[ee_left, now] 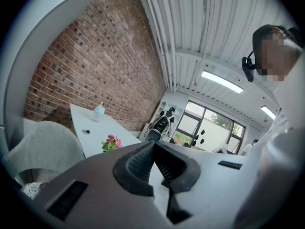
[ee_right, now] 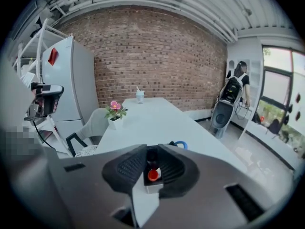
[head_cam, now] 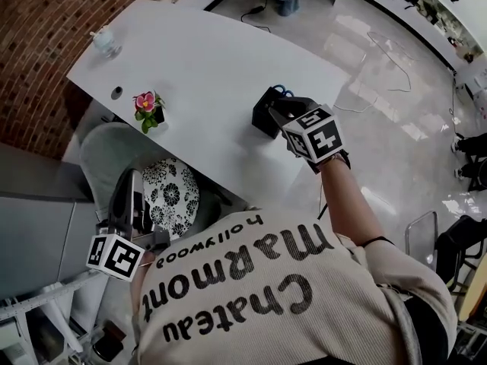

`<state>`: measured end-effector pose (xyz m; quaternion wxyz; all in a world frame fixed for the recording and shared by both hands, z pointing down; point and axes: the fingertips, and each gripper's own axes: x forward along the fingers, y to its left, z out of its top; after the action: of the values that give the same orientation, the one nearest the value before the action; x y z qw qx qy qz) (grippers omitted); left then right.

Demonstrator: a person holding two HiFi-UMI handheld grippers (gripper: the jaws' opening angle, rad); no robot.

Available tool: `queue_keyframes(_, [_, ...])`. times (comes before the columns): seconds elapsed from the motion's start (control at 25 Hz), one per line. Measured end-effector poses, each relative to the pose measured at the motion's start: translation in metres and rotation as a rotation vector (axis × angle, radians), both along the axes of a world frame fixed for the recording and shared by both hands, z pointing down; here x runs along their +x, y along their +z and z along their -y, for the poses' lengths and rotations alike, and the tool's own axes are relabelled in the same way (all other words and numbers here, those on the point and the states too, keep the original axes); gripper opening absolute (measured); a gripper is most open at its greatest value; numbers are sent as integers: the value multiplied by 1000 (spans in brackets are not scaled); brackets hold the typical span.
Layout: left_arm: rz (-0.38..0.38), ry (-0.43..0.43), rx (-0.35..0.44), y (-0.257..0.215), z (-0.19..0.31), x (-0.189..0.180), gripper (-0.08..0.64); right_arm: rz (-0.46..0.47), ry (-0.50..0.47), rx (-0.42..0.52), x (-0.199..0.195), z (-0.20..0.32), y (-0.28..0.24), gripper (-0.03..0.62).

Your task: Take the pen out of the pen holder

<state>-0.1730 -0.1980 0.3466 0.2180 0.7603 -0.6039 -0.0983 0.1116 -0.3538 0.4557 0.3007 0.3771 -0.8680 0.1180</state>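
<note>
Right gripper (head_cam: 275, 112) is over the black holder (head_cam: 264, 116), which stands at the near right edge of the white surface (head_cam: 213, 59). Its jaws are apart. In the right gripper view (ee_right: 152, 163) the pen (ee_right: 152, 175) shows in the gap: dark body, round red-orange top end, upright in the holder. Can't tell if the pads touch it; looks like a small gap each side. Blue scissors handle (ee_right: 181, 144) sticks up at the holder's far side. Left gripper (head_cam: 131, 179) is down at near left, off the surface, over a grey chair (head_cam: 106, 154). Its jaws are together with nothing between them (ee_left: 153, 147). Flower pot (head_cam: 147, 106) is left of the holder, well apart.
</note>
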Motion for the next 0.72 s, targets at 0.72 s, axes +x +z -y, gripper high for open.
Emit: queue_keyframes(0.72, [-23, 51, 8, 7, -1, 25, 2, 50, 40, 47, 25, -15, -25, 75])
